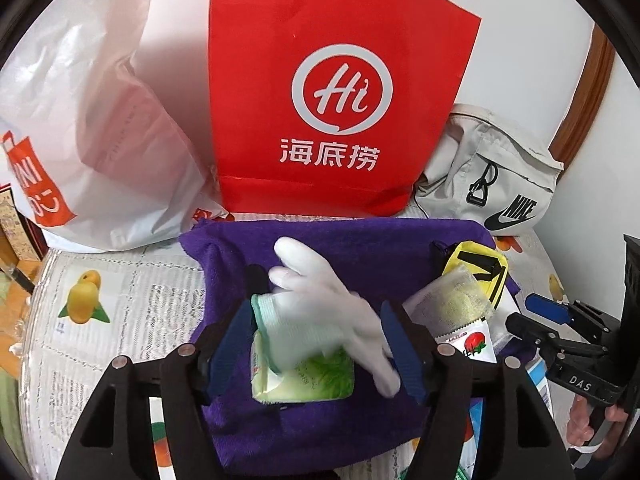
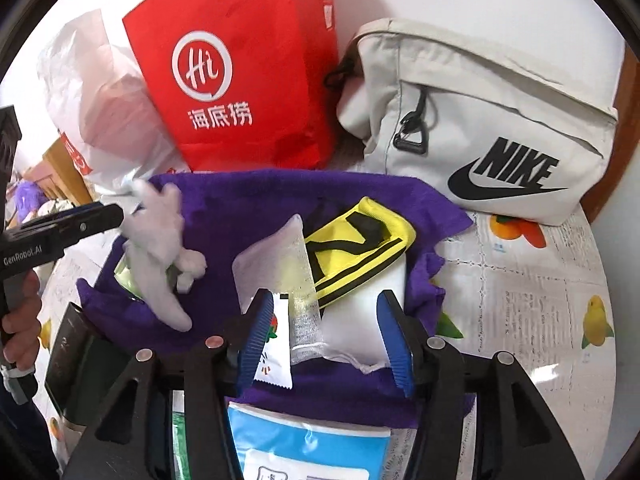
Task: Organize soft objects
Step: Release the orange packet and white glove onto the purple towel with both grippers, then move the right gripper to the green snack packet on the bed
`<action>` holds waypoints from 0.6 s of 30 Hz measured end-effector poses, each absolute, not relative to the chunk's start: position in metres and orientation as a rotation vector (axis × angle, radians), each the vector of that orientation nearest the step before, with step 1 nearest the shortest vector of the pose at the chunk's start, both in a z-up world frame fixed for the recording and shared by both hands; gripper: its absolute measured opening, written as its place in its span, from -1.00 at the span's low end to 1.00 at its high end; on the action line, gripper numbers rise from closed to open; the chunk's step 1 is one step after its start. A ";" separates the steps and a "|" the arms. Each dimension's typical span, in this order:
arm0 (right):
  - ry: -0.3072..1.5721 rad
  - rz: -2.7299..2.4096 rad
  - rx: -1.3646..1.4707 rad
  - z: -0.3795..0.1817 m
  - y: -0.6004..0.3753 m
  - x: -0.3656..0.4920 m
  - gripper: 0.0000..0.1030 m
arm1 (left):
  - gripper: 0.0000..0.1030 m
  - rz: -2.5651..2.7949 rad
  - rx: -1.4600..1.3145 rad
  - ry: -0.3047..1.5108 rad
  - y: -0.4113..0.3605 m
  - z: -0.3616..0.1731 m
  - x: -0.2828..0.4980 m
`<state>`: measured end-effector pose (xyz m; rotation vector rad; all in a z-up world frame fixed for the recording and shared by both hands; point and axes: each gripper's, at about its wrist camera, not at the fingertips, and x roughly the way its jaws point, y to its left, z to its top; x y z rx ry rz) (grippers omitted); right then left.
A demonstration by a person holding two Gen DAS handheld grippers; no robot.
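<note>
A purple towel (image 1: 344, 248) (image 2: 256, 200) lies spread on the table. On it a white glove (image 1: 320, 300) (image 2: 160, 248) lies over a green tissue pack (image 1: 316, 376). My left gripper (image 1: 316, 344) is open, its blue pads either side of glove and pack. To the right on the towel lie a yellow-black pouch (image 2: 360, 248) (image 1: 480, 268), a mesh bag (image 2: 296, 280) (image 1: 456, 304) and a strawberry sachet (image 2: 276, 348). My right gripper (image 2: 324, 340) is open around the mesh bag and a white pouch (image 2: 356, 320).
A red paper bag (image 1: 340, 92) (image 2: 240, 72) stands behind the towel, a white plastic bag (image 1: 92, 120) to its left, a beige Nike bag (image 2: 480, 120) (image 1: 492, 176) to its right. A blue-white pack (image 2: 312, 448) lies under the right gripper. The tablecloth (image 1: 120, 300) has fruit prints.
</note>
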<state>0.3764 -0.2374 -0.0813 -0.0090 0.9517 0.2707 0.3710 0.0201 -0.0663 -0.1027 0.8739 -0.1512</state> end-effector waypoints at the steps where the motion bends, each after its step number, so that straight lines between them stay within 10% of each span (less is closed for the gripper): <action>1: 0.947 0.277 0.003 -0.079 -0.239 0.374 0.04 | 0.28 -0.145 -0.106 0.873 0.022 -0.064 0.369; 18: 0.862 0.394 -0.043 -0.062 -0.207 0.246 0.04 | 0.28 -0.170 -0.159 0.839 0.044 -0.036 0.273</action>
